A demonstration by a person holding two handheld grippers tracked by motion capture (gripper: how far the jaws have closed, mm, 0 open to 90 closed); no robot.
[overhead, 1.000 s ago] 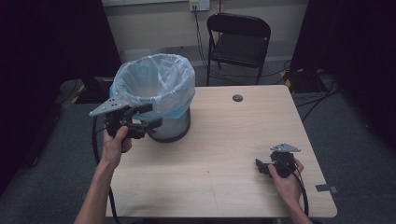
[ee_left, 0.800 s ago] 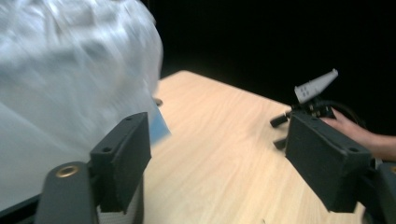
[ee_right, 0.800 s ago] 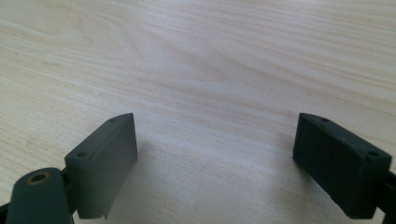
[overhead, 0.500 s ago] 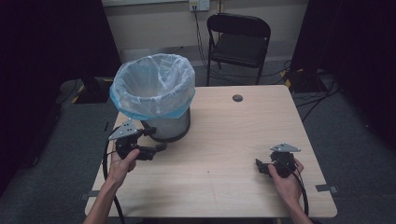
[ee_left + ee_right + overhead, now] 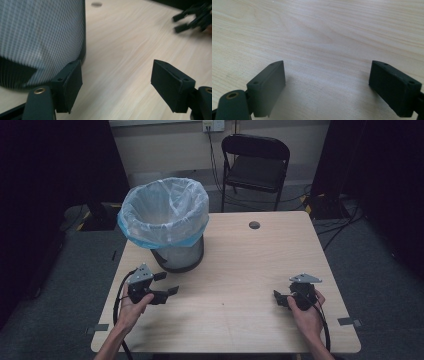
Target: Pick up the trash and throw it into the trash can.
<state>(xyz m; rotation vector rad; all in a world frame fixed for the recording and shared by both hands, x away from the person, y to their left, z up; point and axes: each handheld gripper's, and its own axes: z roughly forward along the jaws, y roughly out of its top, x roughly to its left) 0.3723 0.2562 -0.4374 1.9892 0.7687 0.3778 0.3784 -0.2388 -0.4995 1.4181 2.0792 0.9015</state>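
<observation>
A mesh waste bin (image 5: 172,255) lined with a pale blue plastic bag (image 5: 165,210) stands at the back left of the wooden table (image 5: 240,265). My left gripper (image 5: 167,283) rests low over the table just in front of the bin, open and holding nothing. In the left gripper view its jaws (image 5: 116,82) stand wide apart, with the bin's wall (image 5: 42,37) close on the left. My right gripper (image 5: 278,298) sits near the front right of the table, also open. The right gripper view has its jaws (image 5: 327,85) spread over bare wood.
A small dark round disc (image 5: 254,225) lies at the table's far middle, also seen as a disc (image 5: 96,4) in the left gripper view. A black folding chair (image 5: 255,165) stands behind the table. Cables run along the floor by the wall.
My left gripper has come down from beside the bin's rim toward the person and now sits low in front of the bin. The right gripper has stayed put.
</observation>
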